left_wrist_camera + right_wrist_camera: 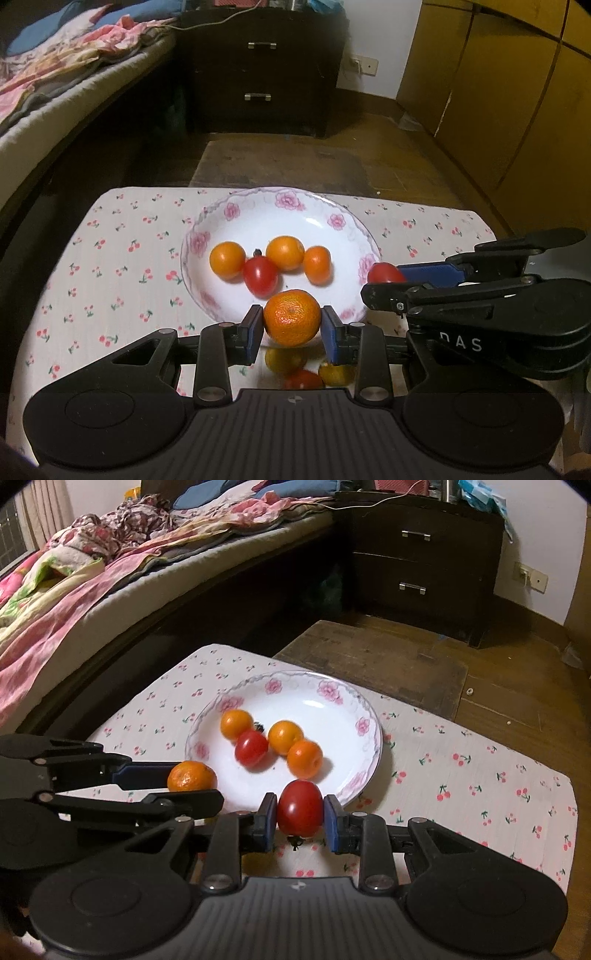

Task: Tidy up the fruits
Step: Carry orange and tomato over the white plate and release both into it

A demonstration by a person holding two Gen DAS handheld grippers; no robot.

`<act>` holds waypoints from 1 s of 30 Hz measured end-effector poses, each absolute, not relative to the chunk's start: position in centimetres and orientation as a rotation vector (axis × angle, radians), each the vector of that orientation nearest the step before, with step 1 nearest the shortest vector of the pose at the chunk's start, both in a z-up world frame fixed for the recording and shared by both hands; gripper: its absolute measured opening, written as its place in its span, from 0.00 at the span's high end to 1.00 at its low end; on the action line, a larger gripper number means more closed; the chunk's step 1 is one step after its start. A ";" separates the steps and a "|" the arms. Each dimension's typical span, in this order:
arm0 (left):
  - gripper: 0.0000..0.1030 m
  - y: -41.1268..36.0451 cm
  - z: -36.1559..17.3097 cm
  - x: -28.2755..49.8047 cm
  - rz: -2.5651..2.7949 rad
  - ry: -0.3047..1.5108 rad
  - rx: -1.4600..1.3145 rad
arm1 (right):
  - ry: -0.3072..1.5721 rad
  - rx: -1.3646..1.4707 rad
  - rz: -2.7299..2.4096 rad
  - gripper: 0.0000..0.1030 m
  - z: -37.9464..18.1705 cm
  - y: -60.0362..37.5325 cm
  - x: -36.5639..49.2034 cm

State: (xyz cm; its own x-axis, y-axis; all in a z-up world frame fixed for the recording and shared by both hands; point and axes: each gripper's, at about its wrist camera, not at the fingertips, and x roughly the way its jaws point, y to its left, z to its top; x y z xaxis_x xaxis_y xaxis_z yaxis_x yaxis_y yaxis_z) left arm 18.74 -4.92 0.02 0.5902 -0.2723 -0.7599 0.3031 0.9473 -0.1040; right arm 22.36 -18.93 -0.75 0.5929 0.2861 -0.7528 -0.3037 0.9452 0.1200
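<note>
Left wrist view: a round orange mandarin [292, 317] is clamped in the left claw [292, 326] over the near rim of the white floral plate [258, 210]; loosened pads could drop it onto fruit below.

Right wrist view: a glossy red tomato [300, 808] is pinched in the right claw [300, 818] beside the plate's near rim, above the cherry-print desk [480, 775]; overtightening could bruise it.

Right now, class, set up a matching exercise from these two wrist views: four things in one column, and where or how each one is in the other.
Things:
1. mandarin
2. red tomato
3. flowered plate
4. cherry-print cloth

Places or states:
A. spread under the plate
B. clamped in the right gripper
C. holds four fruits
D. clamped in the left gripper

Pairs: 1-D, 2-B, 3-C, 4-A
</note>
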 end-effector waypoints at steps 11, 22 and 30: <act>0.61 -5.1 -1.0 20.7 -0.314 0.890 0.042 | 0.883 -0.025 0.339 0.69 -1.8 -18.9 24.6; 0.61 -4.9 -2.0 21.8 -0.294 0.900 0.033 | 0.890 -0.008 0.339 0.69 -3.0 -18.7 26.0; 0.60 -4.8 -2.1 22.0 -0.289 0.902 0.025 | 0.891 0.007 0.343 0.68 -3.3 -18.8 26.4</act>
